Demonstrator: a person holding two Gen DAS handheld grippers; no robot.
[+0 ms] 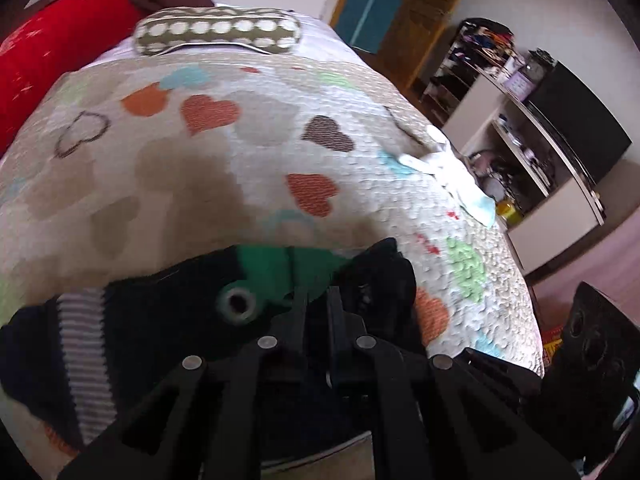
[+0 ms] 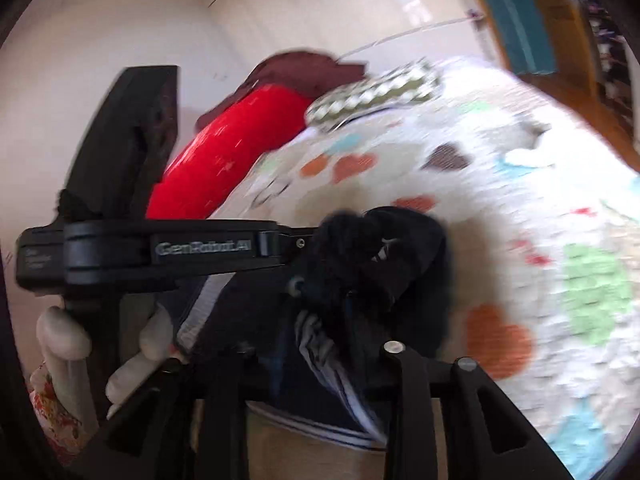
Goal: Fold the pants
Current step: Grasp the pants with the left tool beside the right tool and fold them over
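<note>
Dark navy pants [image 1: 160,320] with a grey striped side band and a green waistband lining lie bunched at the near edge of a heart-patterned quilt [image 1: 240,168]. My left gripper [image 1: 318,292] is shut, its fingers pinching the waistband cloth beside a metal eyelet. In the right wrist view the left gripper [image 2: 302,242] comes in from the left, held by a white-gloved hand [image 2: 64,336], its tip buried in the raised wad of pants [image 2: 400,240]. My right gripper [image 2: 360,292] points into the same wad. Dark cloth covers its fingertips, so I cannot see how its jaws stand.
A red bolster [image 1: 60,52] and a dotted pillow [image 1: 218,32] lie at the far end of the bed. A white cloth [image 1: 452,172] sits on the bed's right edge. Cluttered shelves [image 1: 520,120] and a wooden door frame [image 1: 424,20] stand to the right.
</note>
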